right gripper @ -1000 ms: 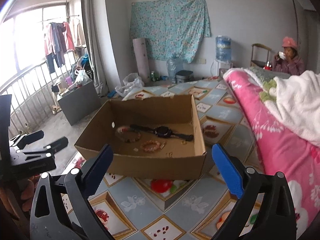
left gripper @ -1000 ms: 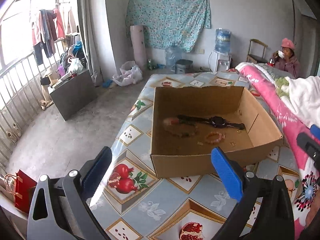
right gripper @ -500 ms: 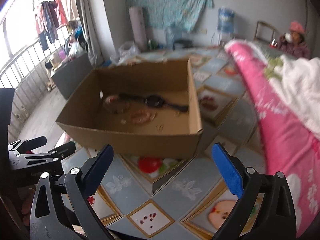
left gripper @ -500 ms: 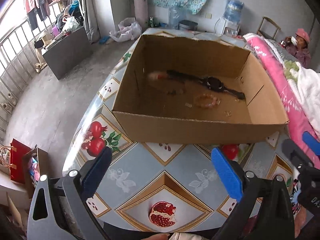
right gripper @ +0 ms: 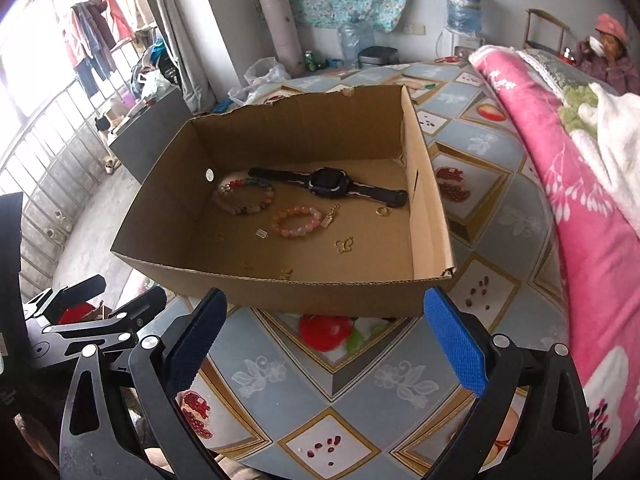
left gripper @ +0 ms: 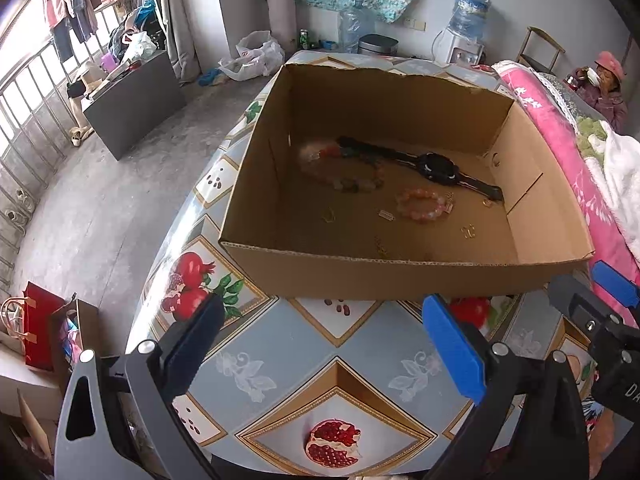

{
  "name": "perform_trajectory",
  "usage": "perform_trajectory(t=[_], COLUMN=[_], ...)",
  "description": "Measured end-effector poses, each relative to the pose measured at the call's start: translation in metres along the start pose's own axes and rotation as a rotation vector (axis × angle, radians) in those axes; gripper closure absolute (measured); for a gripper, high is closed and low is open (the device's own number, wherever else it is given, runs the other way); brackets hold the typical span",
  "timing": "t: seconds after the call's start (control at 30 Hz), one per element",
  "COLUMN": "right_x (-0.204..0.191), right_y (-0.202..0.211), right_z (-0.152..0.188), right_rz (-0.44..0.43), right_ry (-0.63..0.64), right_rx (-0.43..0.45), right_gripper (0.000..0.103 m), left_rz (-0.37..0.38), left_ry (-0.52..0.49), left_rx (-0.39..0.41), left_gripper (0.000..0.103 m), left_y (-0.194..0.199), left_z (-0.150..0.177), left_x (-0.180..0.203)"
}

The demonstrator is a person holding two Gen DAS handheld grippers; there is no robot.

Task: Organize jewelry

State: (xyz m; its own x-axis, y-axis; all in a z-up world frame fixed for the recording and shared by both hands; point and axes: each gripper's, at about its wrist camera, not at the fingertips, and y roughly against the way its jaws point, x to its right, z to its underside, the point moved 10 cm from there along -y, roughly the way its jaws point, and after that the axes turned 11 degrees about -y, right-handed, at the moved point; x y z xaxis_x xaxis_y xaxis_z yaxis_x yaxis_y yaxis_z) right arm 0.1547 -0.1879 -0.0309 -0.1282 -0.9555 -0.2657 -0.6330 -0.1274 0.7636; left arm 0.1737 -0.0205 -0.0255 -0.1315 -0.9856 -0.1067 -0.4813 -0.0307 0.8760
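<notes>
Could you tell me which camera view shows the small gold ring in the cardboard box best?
The right wrist view: the gold ring reads as a clear open hoop on the cardboard box floor, just in front of the black watch strap. In the left wrist view it is only a small, dim glint beside the strap end.

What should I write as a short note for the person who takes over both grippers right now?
Left gripper: open, empty, above the tablecloth in front of the cardboard box.
Right gripper: open, empty, also in front of the box.
In the box: black watch, multicolour bead bracelet, pink bead bracelet, gold ring, butterfly charm and a few other small gold pieces lying loose.
Done: nothing picked up yet, judging by the empty grippers.
Left: all the sorting of the jewelry.
</notes>
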Motion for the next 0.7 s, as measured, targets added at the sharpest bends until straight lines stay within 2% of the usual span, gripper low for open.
perform_trajectory(t=[0.7], right_x=[0.0001], right_y=[-0.0006], right_z=[0.0008], right_rz=[0.0], right_ry=[-0.007], right_rx=[-0.001], right_gripper=[0.008], left_rz=[0.003], left_ry=[0.001], left_rx=[-0.008], left_gripper=[0.006], left_y=[-0.0054], left_z=[0.0001], left_x=[-0.0016])
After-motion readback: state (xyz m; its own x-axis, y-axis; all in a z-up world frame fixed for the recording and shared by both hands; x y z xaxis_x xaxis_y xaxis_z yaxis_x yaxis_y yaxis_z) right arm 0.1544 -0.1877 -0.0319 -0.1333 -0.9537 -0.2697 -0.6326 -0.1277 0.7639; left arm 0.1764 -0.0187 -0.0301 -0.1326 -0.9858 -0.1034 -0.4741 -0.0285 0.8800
